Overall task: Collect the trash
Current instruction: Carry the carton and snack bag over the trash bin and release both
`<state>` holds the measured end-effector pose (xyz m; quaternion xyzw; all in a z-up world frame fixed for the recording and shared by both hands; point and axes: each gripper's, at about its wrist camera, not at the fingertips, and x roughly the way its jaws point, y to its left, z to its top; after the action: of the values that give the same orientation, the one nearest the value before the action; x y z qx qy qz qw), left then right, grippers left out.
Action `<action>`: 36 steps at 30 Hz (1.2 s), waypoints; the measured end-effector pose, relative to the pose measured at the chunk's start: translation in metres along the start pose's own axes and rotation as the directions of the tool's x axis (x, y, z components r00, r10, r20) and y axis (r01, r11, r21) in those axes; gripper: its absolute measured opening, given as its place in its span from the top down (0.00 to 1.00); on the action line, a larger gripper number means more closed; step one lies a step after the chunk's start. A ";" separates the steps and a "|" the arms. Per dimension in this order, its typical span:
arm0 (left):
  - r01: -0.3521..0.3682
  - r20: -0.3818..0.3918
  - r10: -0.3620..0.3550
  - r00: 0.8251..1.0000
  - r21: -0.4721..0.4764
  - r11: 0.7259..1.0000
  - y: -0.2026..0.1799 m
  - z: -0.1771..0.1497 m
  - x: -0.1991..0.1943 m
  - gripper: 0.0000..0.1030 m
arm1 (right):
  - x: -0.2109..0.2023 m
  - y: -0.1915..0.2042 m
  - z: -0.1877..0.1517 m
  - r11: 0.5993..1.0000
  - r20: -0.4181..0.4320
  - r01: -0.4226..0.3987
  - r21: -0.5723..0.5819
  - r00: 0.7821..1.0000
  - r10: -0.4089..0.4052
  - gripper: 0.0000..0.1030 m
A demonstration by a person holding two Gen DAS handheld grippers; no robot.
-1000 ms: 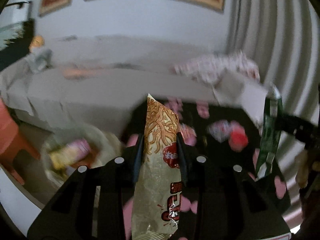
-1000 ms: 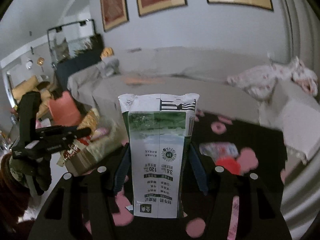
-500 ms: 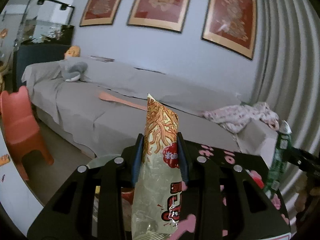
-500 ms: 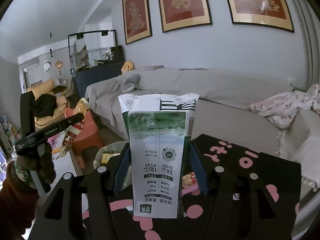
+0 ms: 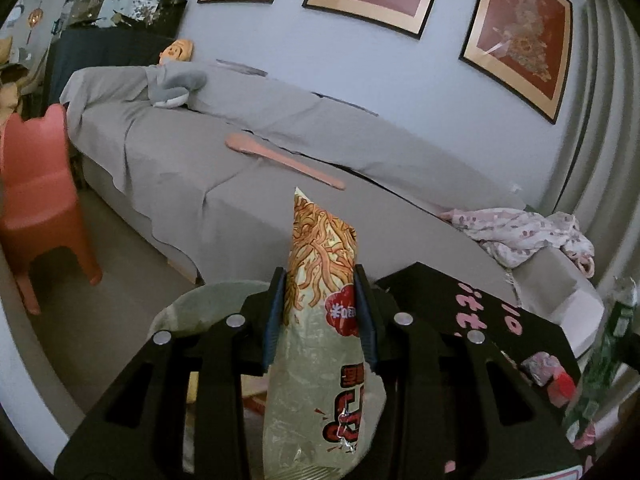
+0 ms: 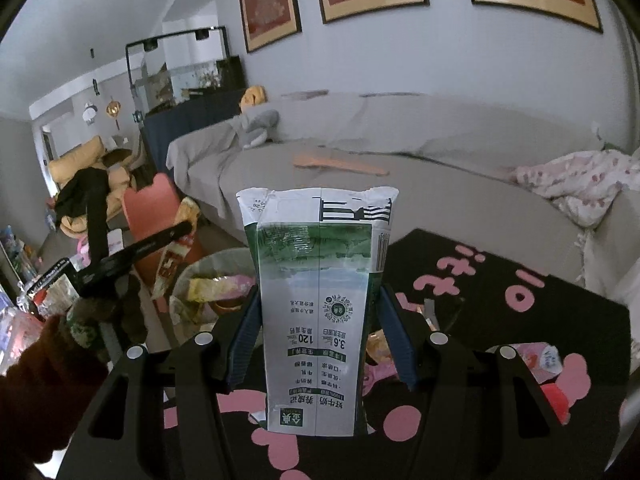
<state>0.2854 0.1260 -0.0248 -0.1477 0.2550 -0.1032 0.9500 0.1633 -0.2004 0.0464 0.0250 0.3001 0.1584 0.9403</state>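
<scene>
My left gripper [image 5: 320, 296] is shut on a snack bag [image 5: 320, 344] printed with noodles, upright between its pads, above the rim of a trash bin [image 5: 192, 308] lined with a bag. My right gripper [image 6: 318, 332] is shut on a green and white milk carton [image 6: 320, 300], held upright over the black table [image 6: 520, 320]. In the right wrist view the left gripper [image 6: 160, 240] shows at the left with the snack bag [image 6: 168, 264], beside the trash bin [image 6: 216, 264], which holds wrappers. The carton's edge [image 5: 612, 344] shows at the right of the left wrist view.
A black table with pink marks [image 5: 460, 300] carries more wrappers [image 6: 536, 356] and a red item [image 5: 560, 388]. A grey covered sofa [image 5: 240, 184] runs behind, with a pink paddle [image 5: 280, 156] and a floral cloth [image 5: 520, 232]. An orange chair [image 5: 36, 200] stands left.
Both grippers swung left from the table towards the bin, still gripping their items. The left one sank and rolled; the bin now lies under its fingers.
</scene>
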 end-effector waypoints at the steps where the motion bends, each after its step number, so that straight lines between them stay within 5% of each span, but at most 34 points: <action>1: -0.004 -0.014 0.004 1.000 -0.005 1.000 0.002 -0.001 0.009 0.69 | 0.005 0.000 -0.001 1.000 -0.009 0.000 -0.001 1.000 0.000 0.47; 5: -0.018 -0.066 0.017 0.998 -0.009 1.000 0.004 -0.010 0.029 0.64 | 0.025 -0.001 0.000 1.000 -0.039 -0.007 0.001 0.999 0.007 0.47; 7: -0.016 -0.101 0.015 0.995 -0.016 1.000 0.009 -0.014 0.035 0.51 | 0.032 -0.001 0.002 1.000 -0.042 -0.013 0.002 0.999 0.013 0.47; 10: -0.018 -0.125 0.009 0.992 -0.066 0.998 0.021 -0.016 0.030 0.49 | 0.046 0.004 0.009 1.000 -0.040 -0.017 -0.007 0.999 0.017 0.47; 13: -0.079 -0.089 0.069 0.994 -0.114 0.990 0.037 -0.013 0.004 0.47 | 0.059 0.021 0.019 0.998 -0.027 -0.049 -0.025 0.998 0.048 0.47; 17: -0.222 -0.034 0.219 0.975 -0.166 0.961 0.059 -0.017 -0.043 0.46 | 0.090 0.057 0.038 0.990 -0.009 -0.120 -0.067 0.993 0.120 0.47; 24: -0.280 -0.044 0.277 0.960 -0.229 0.932 0.082 -0.048 -0.088 0.43 | 0.177 0.127 0.066 0.965 0.020 -0.250 -0.077 0.968 0.252 0.47; 29: -0.251 -0.066 0.242 0.968 -0.259 0.933 0.090 -0.058 -0.095 0.43 | 0.270 0.154 0.045 0.972 -0.137 -0.230 -0.044 0.965 0.222 0.47; 33: -0.237 -0.062 0.229 0.971 -0.258 0.937 0.090 -0.057 -0.098 0.43 | 0.319 0.158 0.010 0.977 -0.351 -0.215 -0.007 0.915 0.199 0.47; 36: -0.230 -0.061 0.222 0.973 -0.255 0.939 0.090 -0.057 -0.097 0.43 | 0.332 0.158 -0.013 0.977 -0.421 -0.212 -0.010 0.887 0.189 0.47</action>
<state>0.1842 0.2230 -0.0580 -0.2393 0.2963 0.0386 0.9238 0.3666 0.0529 -0.1260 -0.0048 0.4855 0.2646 0.8332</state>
